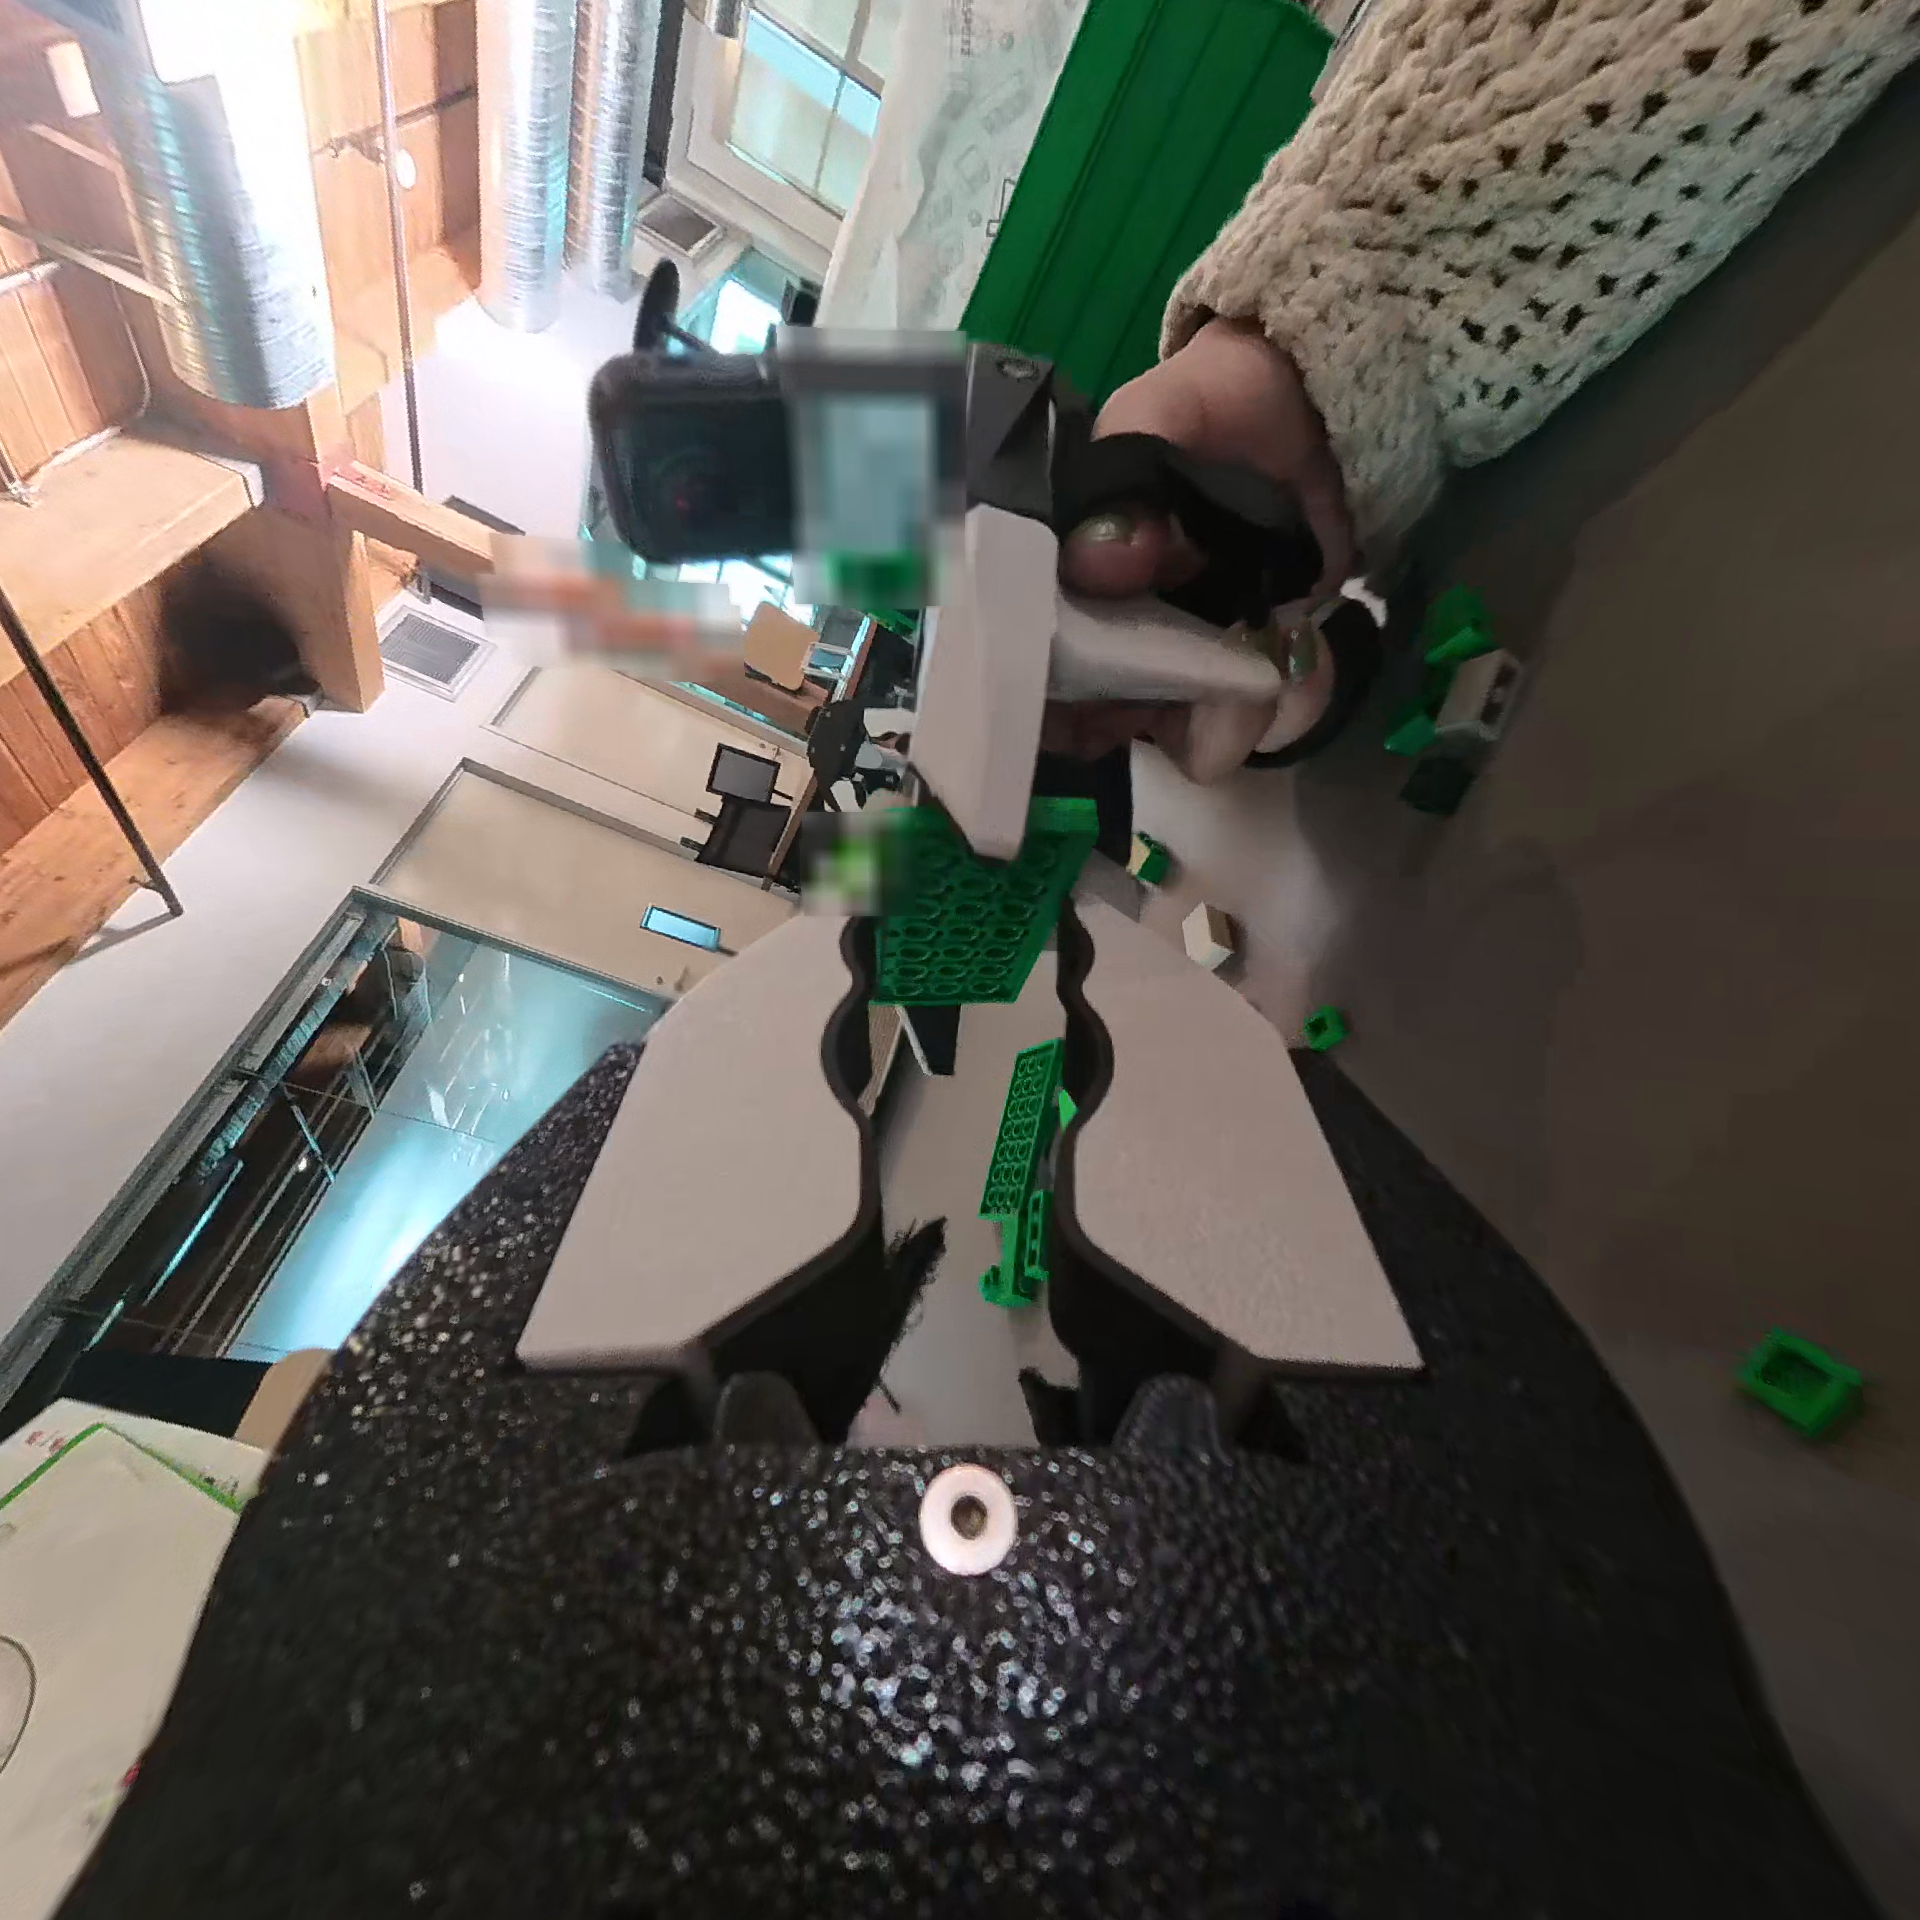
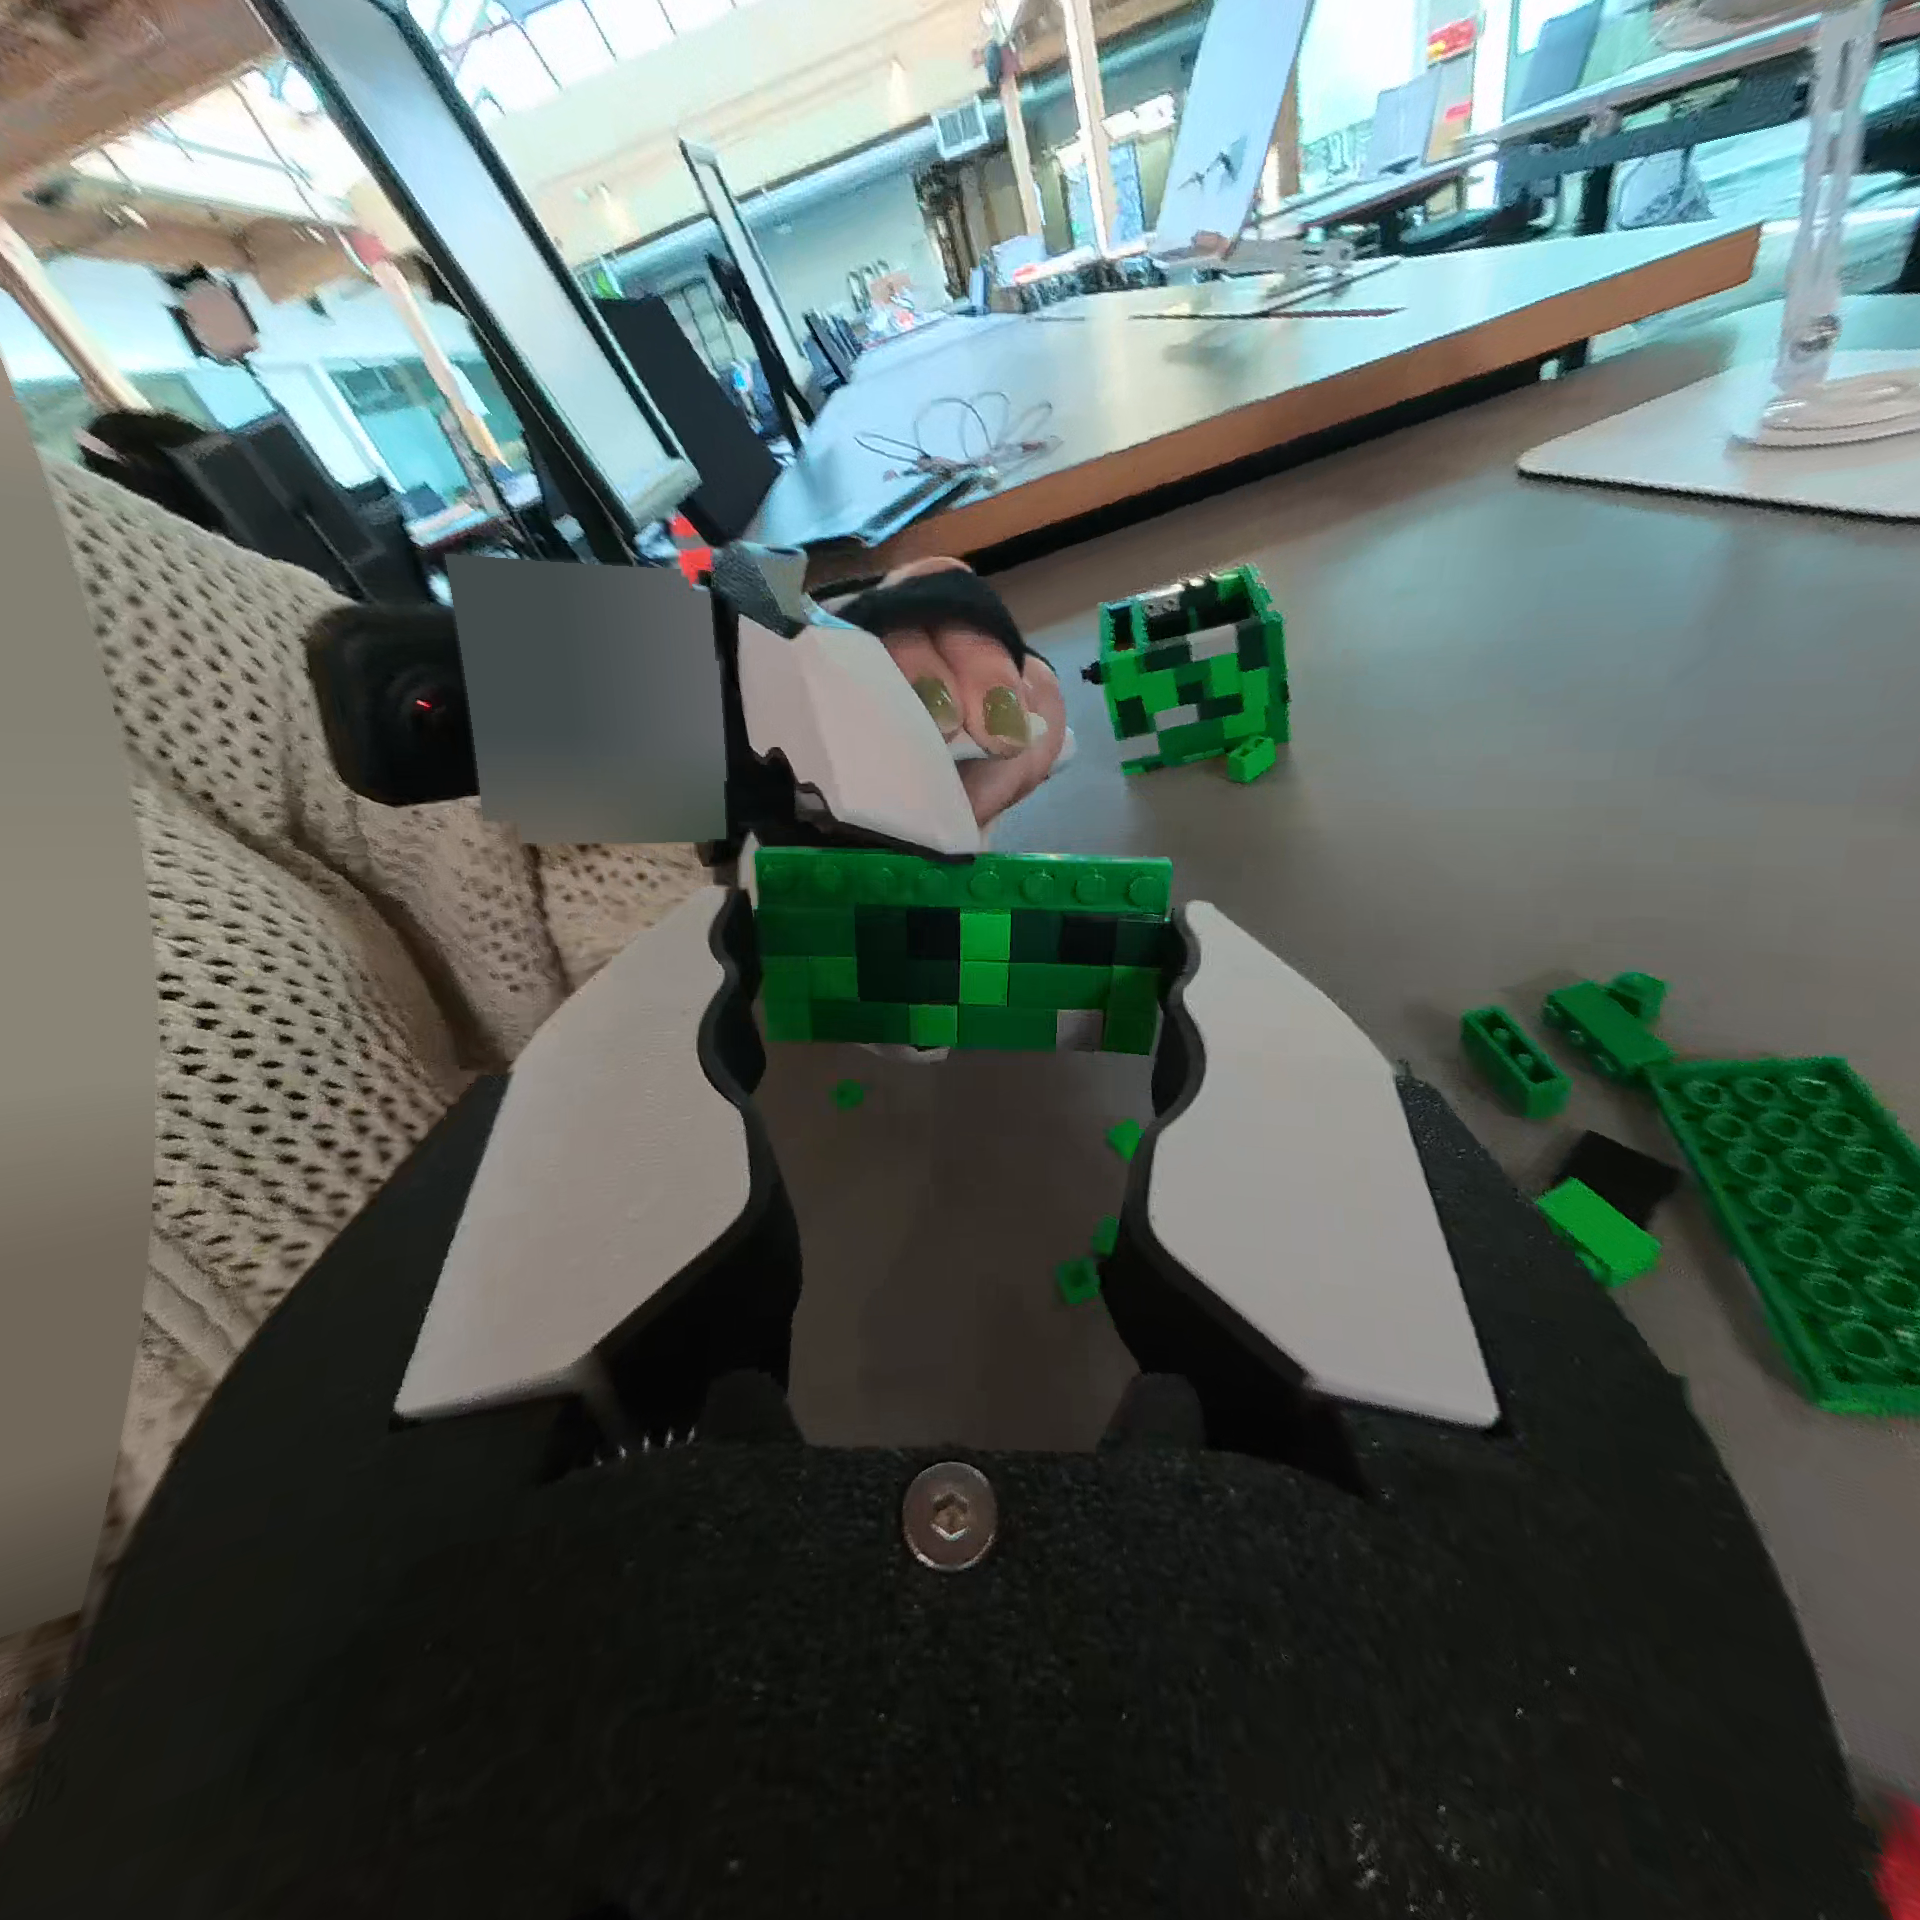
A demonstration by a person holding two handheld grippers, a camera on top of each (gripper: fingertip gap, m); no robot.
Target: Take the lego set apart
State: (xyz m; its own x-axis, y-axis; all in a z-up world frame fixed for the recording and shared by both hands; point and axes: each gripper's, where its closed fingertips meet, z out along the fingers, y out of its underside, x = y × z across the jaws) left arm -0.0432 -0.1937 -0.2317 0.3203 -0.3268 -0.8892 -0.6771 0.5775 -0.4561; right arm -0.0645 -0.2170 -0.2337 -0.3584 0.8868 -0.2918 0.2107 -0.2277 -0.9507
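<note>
A green lego wall block point(image 2: 961, 966) with a studded plate on top is held above the grey table point(image 2: 1558, 790) by both grippers. My right gripper point(image 2: 956, 951) is shut on its two ends. My left gripper point(image 1: 961, 951) is shut on the same block point(image 1: 966, 935), seen from its underside. In the right wrist view one left finger point(image 2: 862, 748) lies over the block's top. In the left wrist view a right finger point(image 1: 987, 717) comes down onto the block. A hollow green lego cube point(image 2: 1195, 675) stands farther back on the table.
A large green plate point(image 2: 1808, 1226) lies at the right with loose green bricks point(image 2: 1512, 1060) beside it. Small green bits point(image 2: 1081, 1278) lie under my right gripper. A loose brick point(image 1: 1797, 1382) and a white brick point(image 1: 1210, 935) lie apart. A white mat point(image 2: 1714, 457) is back right.
</note>
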